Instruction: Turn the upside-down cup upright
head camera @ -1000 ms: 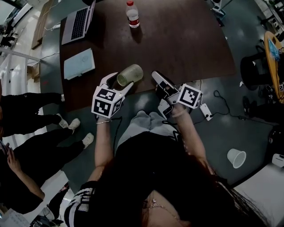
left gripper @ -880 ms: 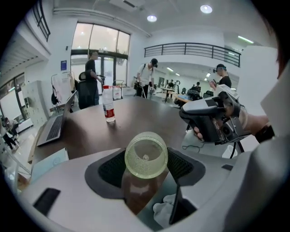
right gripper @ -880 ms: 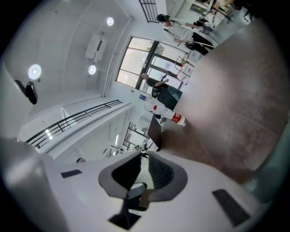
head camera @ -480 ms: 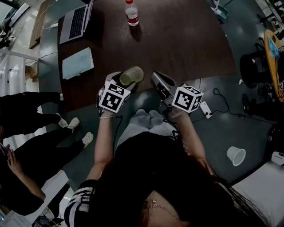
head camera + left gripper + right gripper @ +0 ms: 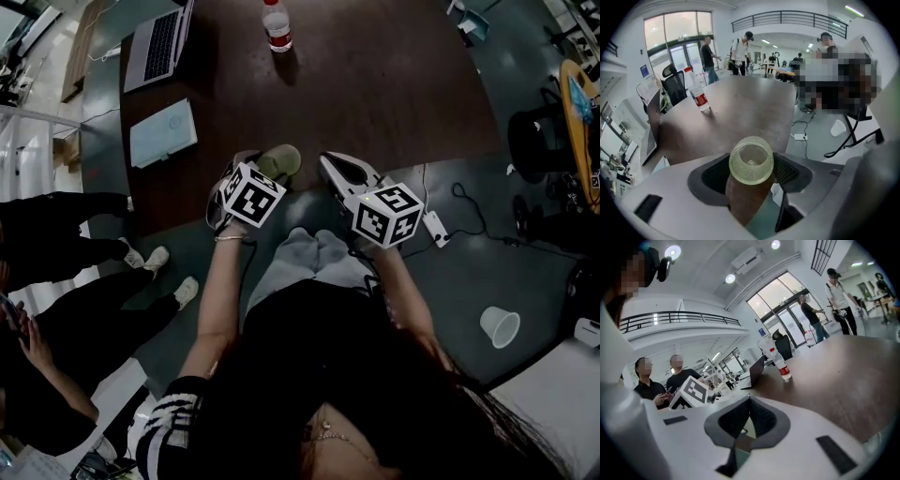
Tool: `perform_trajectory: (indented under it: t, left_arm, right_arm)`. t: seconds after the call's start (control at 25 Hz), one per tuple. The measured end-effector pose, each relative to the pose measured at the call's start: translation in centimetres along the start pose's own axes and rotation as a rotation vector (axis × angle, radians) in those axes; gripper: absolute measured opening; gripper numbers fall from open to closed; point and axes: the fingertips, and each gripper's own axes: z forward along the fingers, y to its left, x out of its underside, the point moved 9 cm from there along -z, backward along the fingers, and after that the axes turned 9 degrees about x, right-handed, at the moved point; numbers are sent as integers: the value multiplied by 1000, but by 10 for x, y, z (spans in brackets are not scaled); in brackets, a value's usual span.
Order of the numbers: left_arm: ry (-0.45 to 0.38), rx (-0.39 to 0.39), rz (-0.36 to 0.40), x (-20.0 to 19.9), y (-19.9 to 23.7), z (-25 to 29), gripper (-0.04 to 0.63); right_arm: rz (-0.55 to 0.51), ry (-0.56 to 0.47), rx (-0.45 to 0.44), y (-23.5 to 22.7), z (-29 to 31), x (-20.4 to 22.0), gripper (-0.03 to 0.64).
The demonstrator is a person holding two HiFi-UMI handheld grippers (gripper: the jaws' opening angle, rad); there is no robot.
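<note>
the left gripper held the cup by its sides, jaws set wide with a pad on each flank. the grip was across the body, which left both ends free so the cup could be rolled over without a regrip. in the left gripper view one round end faced the camera, and it looked like the open mouth, with the base showing faintly through it. since that gripper pointed steeply down, the mouth probably faced up or nearly so. i judged the flip mostly done and the setting-down left to do.

in the head view the cup sat at the near edge of the table, close to the person. whether its base touched the wood could not be told.

the right gripper had just closed its jaws, with nothing between them. it hung off to the right, apart from the cup, likely kept there so as not to block the turn.

the next move would call for a level base before the pads let go, as the cup was so near the edge.
</note>
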Motion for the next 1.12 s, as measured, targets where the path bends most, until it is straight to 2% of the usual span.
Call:
perform_trajectory:
  t: [0.2,0.32,0.64,1.12]
  left_arm:
    - [101,-13,82,3,1,17,293]
    - [132,-13,105,2,0,23,294]
    - [122,21,113,-11,1,34,293]
    - [89,28,107,-14,7,41,293]
  right_arm:
    - [-9,-3,1,-2,-1,2,17]
    - [-9,-5,4,-3,-2,1,17]
    - [6,-16,11,-10,-2,2,18]
    - [24,-23,18,-15,-6,2,17]
